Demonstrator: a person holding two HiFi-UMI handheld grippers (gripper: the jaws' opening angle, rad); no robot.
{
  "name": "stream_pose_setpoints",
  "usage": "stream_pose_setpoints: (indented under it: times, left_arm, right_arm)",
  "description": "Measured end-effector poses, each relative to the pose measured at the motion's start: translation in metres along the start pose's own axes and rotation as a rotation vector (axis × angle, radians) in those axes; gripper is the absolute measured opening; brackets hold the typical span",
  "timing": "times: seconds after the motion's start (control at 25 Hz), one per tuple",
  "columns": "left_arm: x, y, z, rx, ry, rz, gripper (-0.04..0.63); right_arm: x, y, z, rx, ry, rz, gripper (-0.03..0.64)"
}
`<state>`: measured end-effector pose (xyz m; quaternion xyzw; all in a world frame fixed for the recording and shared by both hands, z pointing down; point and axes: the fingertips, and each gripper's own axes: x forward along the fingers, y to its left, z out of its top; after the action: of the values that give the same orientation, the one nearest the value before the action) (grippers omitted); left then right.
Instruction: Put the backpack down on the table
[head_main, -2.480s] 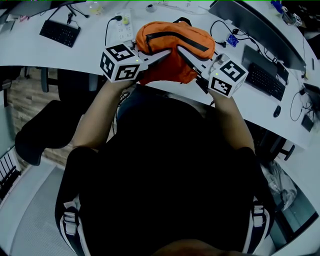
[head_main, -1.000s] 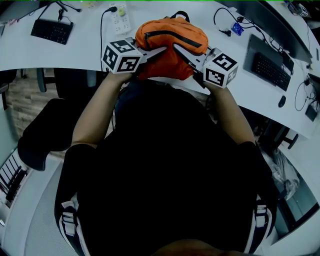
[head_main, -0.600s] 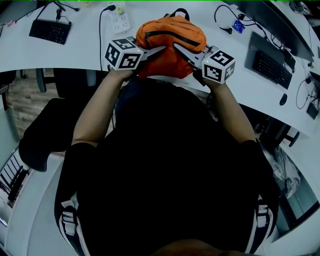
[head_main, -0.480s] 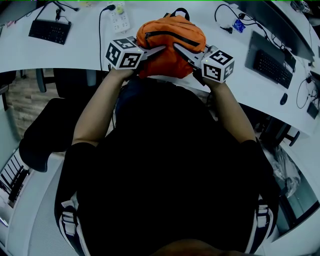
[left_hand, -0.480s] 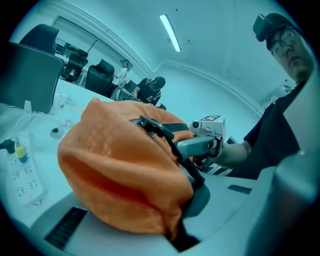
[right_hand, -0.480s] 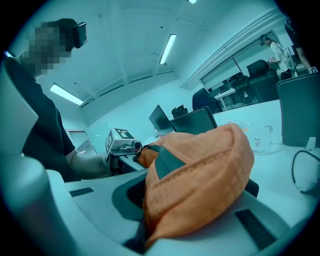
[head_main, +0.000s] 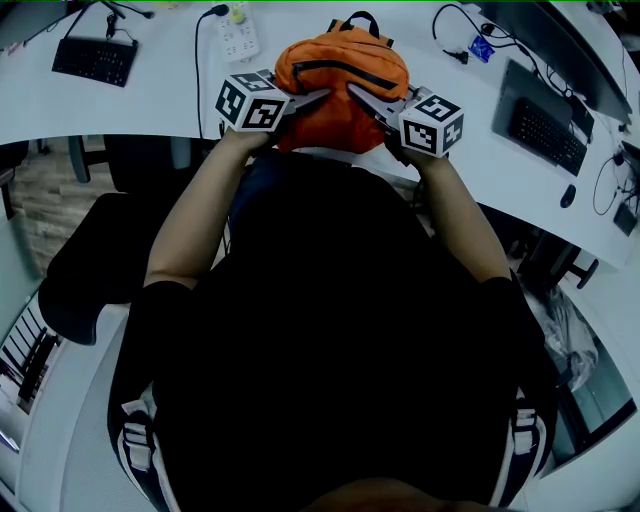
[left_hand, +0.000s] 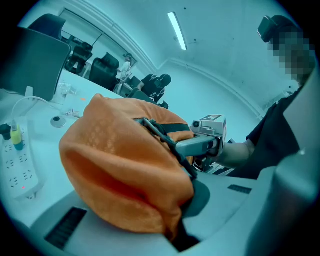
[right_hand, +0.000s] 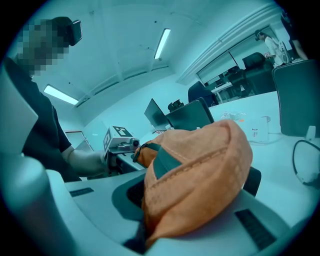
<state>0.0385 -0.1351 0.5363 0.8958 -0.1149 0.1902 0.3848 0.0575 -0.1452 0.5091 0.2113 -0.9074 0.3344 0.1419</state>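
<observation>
The orange backpack (head_main: 340, 75) was over the near edge of the white table (head_main: 150, 105), right in front of the person. It could not be seen if its bottom touched the table. The left claw (head_main: 318, 97) was clenched on the cloth of its left side. The right claw (head_main: 358, 94) was clenched on its right side. A power strip (head_main: 238, 35) lay near it on the far left. A black keyboard (head_main: 92, 60) lay farther left.

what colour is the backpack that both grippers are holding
Orange. The backpack shows best in the head view.
</observation>
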Motion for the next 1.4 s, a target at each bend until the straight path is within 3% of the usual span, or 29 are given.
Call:
stream_pose_setpoints:
  times: [1.4]
  left_arm:
    - [0.018, 0.082, -0.039, -0.147, 0.067, -0.022, 0.041]
  right_arm:
    - [0.06, -0.07, -0.05, 0.055, 0.143, -0.069, 0.038]
